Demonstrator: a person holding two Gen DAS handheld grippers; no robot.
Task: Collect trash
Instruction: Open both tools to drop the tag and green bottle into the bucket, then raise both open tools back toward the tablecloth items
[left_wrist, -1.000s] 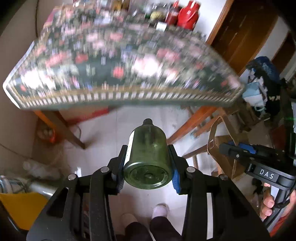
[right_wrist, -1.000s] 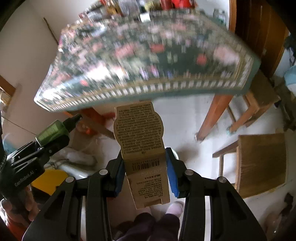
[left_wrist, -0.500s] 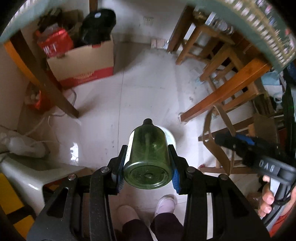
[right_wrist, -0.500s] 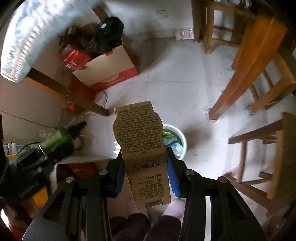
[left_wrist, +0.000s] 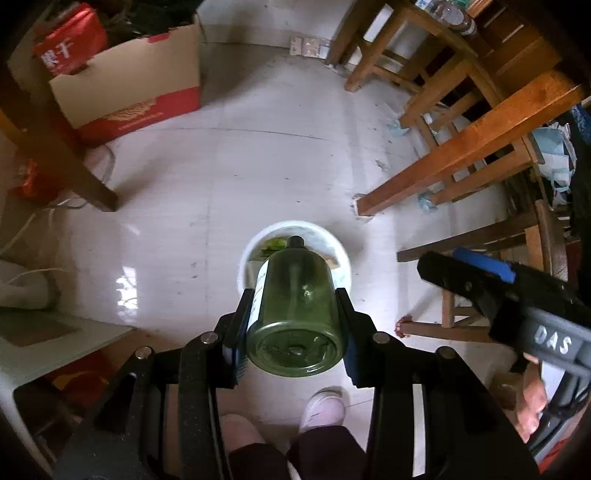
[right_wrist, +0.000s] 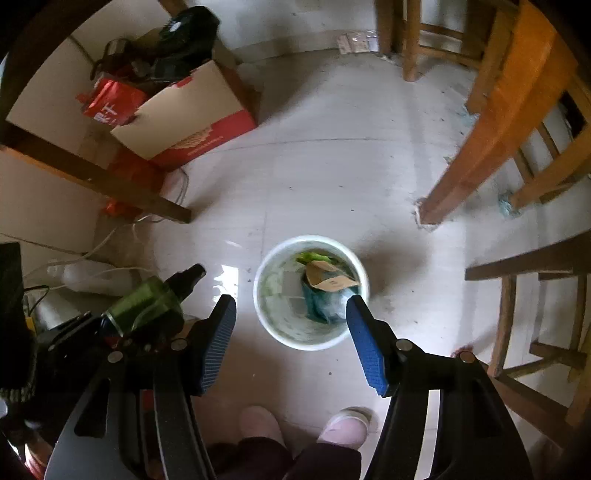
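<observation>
1. I hold a green bottle (left_wrist: 295, 295) clamped between the jaws of my left gripper (left_wrist: 293, 325), its base toward the camera and its dark cap pointing forward and down.
2. Straight beyond the bottle's cap, on the floor (left_wrist: 229, 177), stands a white bin (right_wrist: 311, 292); from the left wrist view the bottle hides most of its mouth.
3. To drop well, I judge I should keep the cap over the middle of the bin's opening, lower toward the rim, then part the jaws cleanly so the bottle falls inside and does not strike the rim.
4. My right gripper (right_wrist: 291, 325) has its jaws spread wide and holds nothing; the bin sits between and just beyond its blue pads (right_wrist: 364, 347).
5. Inside the bin lies a brown card package (right_wrist: 328, 278) on green and teal rubbish.
6. Farther out: a cardboard box (right_wrist: 192, 122) ahead to the left, wooden chair legs (right_wrist: 487, 140) to the right, my slippers (right_wrist: 341, 424) below.
</observation>
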